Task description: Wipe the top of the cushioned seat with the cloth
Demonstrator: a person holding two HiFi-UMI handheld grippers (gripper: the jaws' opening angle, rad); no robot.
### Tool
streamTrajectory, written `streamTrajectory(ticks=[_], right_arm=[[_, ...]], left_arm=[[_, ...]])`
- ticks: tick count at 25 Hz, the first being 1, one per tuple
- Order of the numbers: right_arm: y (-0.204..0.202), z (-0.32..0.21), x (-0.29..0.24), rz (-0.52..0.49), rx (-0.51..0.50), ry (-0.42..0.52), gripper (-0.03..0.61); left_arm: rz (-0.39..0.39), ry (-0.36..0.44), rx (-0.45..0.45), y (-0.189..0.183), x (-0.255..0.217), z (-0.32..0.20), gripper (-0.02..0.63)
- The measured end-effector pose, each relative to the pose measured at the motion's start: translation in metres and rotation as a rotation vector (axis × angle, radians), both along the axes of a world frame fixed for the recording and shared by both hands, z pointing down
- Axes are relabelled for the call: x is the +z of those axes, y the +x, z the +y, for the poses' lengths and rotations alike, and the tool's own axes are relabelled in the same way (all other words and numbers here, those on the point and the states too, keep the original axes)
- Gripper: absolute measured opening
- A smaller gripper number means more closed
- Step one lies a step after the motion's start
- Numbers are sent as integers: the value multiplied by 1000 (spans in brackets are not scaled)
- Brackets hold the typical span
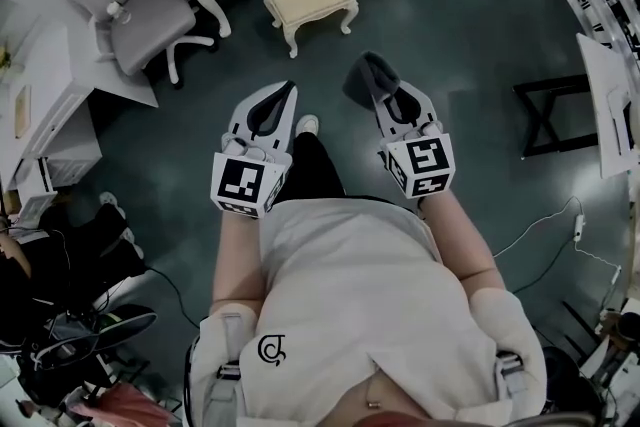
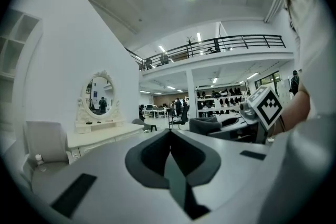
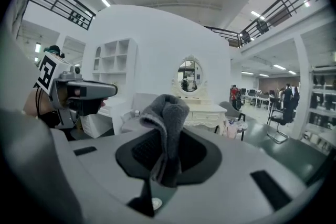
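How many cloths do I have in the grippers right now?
1. A grey cloth is pinched in the right gripper, bunched up above its jaws. The left gripper has its jaws together on nothing, so no second cloth is hidden there.

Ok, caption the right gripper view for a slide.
Right gripper shut on the grey cloth, vanity mirror and desk beyond.

Fuzzy matt cloth (glossy floor)
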State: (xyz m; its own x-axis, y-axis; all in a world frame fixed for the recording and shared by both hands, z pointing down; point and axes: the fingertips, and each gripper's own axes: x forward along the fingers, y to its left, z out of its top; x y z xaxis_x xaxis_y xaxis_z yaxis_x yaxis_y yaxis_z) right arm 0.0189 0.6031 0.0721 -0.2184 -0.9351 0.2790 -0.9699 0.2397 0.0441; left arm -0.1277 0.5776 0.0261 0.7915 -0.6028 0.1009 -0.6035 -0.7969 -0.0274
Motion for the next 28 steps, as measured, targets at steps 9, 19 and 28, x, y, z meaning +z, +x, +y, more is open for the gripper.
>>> streamTrajectory(ticks=[9, 19, 28], right_arm=[[17, -135, 20, 22, 55, -51, 75], [26, -343, 35, 19, 42, -107, 75], [11, -466, 49, 16, -78, -161, 77]], left_arm=[[-10, 12, 47, 16, 15, -141, 12], [20, 6, 53, 27, 10, -351, 12], [-3, -61, -73, 5, 31, -460, 12]])
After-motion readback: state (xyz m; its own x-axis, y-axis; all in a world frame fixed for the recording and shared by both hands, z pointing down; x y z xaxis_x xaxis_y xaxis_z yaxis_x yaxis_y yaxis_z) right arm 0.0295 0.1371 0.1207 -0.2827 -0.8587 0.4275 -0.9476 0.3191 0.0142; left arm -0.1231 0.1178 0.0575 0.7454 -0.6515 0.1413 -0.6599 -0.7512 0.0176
